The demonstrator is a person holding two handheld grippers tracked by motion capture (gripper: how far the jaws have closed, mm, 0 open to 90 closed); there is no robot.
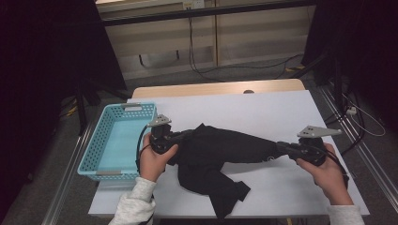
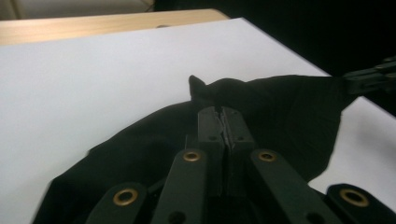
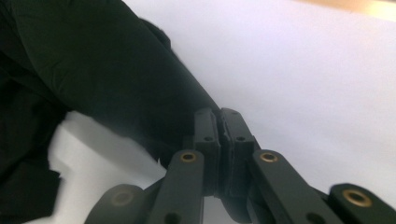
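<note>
A black cloth [image 1: 220,150] lies on the white table [image 1: 263,108], pulled into a band between my two grippers, with a loose part hanging toward the front edge. My left gripper [image 1: 187,136] is shut on the cloth's left end. In the left gripper view the jaws [image 2: 223,112] pinch a fold of the cloth [image 2: 280,107], and the other gripper [image 2: 369,79] holds its far corner. My right gripper [image 1: 278,146] is shut on the right end. In the right gripper view the jaws [image 3: 219,114] are closed on the tapered tip of the cloth [image 3: 102,60].
A turquoise mesh basket [image 1: 101,140] stands at the table's left edge, just beside my left hand. A wooden strip [image 1: 216,88] runs along the far side of the table. Cables lie on the floor beyond it and to the right.
</note>
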